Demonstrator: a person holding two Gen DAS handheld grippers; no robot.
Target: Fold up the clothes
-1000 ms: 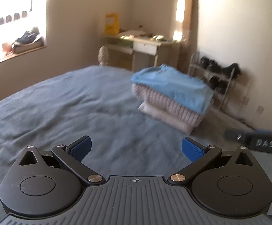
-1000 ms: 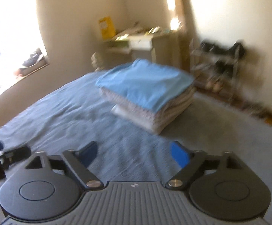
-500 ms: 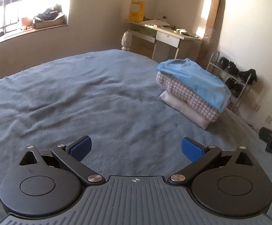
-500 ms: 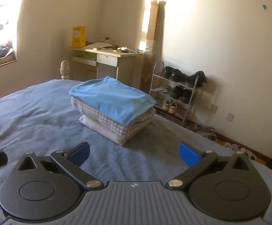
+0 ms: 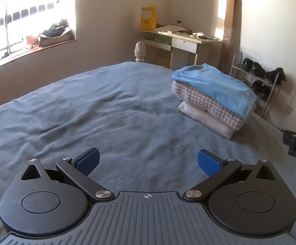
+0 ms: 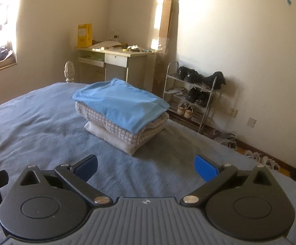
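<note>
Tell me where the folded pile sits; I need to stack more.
The folded pile sits on the blue bedspread ahead of the right gripper, near the shoe rack.

a home bedroom: blue-covered bed (image 5: pixel 107 112), cluttered desk (image 6: pixel 115 51), shoe rack (image 6: pixel 190 94), sunny window (image 5: pixel 25 20)

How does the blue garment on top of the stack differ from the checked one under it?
The blue garment is smooth, plain and thin; the checked garment is textured, pink-and-white patterned and folded much thicker. The blue one lies on top and droops over one edge; the checked one sits between it and a white piece. Both are folded on the bed.
</note>
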